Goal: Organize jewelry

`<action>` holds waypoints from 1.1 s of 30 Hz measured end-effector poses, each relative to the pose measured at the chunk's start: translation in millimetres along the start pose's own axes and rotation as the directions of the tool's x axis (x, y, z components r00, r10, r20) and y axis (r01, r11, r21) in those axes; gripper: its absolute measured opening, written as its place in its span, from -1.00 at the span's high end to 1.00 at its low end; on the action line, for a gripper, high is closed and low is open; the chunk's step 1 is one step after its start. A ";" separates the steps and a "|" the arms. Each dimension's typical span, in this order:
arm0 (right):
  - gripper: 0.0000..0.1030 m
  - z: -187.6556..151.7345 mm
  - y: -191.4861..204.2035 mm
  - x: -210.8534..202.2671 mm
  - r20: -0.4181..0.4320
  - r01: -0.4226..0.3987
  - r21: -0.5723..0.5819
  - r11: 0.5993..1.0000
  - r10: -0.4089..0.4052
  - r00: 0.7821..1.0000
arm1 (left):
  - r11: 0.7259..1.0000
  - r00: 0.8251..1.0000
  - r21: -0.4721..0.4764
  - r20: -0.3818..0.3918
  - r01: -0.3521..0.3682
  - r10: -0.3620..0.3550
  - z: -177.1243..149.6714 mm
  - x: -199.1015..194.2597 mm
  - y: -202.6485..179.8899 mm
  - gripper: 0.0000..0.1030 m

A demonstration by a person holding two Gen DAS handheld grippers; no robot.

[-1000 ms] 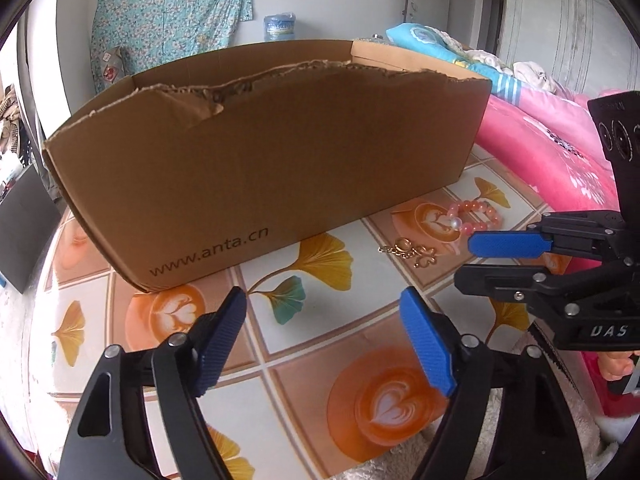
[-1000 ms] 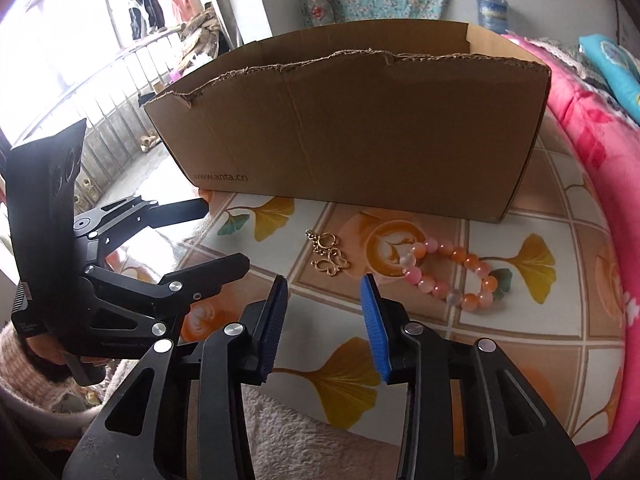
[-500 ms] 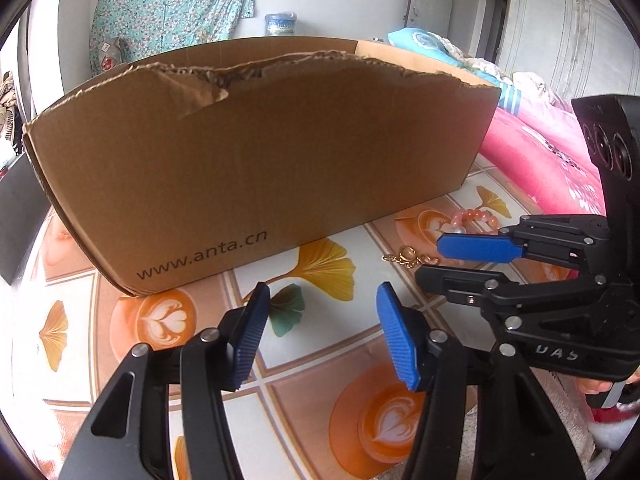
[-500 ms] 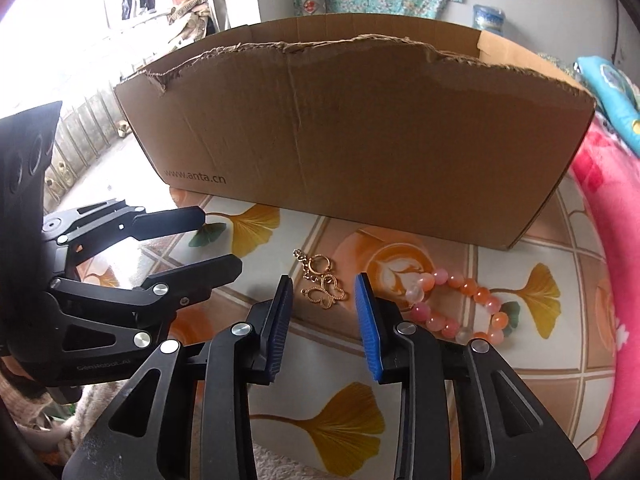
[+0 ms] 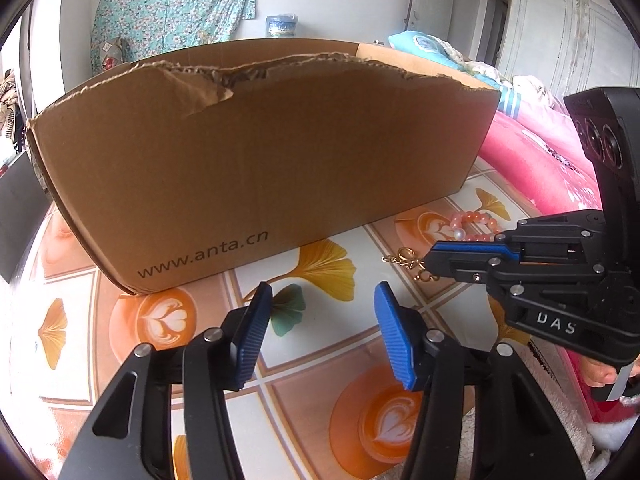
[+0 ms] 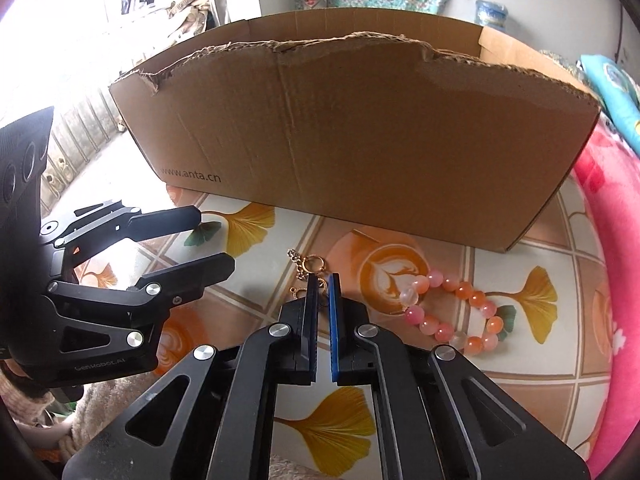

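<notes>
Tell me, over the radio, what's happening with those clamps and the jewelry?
Right hand-held gripper shut on gold chain. Left hand-held gripper open, empty. Bead bracelet still on tablecloth. Cardboard box just behind; nothing blocking.

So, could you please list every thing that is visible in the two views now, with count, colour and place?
cardboard box: one, brown, open top with a torn rim, standing on the tablecloth behind the jewelry.
gold chain: one, gold, lying in front of the box, partly between the pads of the right gripper.
bead bracelet: one, pink and orange, lying to the right of the chain.
tablecloth: one, white and orange tiles with yellow leaves, under everything.
blanket: one, pink, at the right edge.
floral cloth: one, teal, hanging on the far wall.
left gripper: one, black with blue pads, open and empty.
right gripper: one, black with blue pads, shut on the gold chain.
</notes>
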State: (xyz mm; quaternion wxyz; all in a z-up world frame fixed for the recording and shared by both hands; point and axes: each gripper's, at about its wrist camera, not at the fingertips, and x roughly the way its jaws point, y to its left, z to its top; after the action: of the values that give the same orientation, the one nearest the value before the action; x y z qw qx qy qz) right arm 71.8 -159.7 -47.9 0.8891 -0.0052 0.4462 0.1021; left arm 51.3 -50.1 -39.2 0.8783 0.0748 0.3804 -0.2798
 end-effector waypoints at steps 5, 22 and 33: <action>0.94 -6.1 -6.9 -9.3 -0.009 0.005 0.003 1.000 -0.005 1.000 | 1.000 1.000 0.006 -0.002 -0.007 0.007 -0.6 -1.0 -1.0 0.00; 0.66 -31.6 -33.8 -46.8 0.009 -0.037 0.036 0.999 0.036 0.999 | 0.999 1.000 0.022 0.000 -0.029 0.029 -1.7 -1.3 -4.8 0.00; 0.57 -27.4 -19.1 -41.7 -0.004 0.056 -0.046 0.997 -0.056 0.998 | 0.999 1.000 0.019 0.000 -0.027 0.027 -1.6 -1.0 -5.0 0.00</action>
State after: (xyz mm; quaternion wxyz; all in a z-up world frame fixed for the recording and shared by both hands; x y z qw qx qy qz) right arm 29.4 -188.5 -32.8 0.8899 -0.0384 0.4459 0.0874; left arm 46.9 -53.3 -39.1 0.8811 0.0884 0.3769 -0.2716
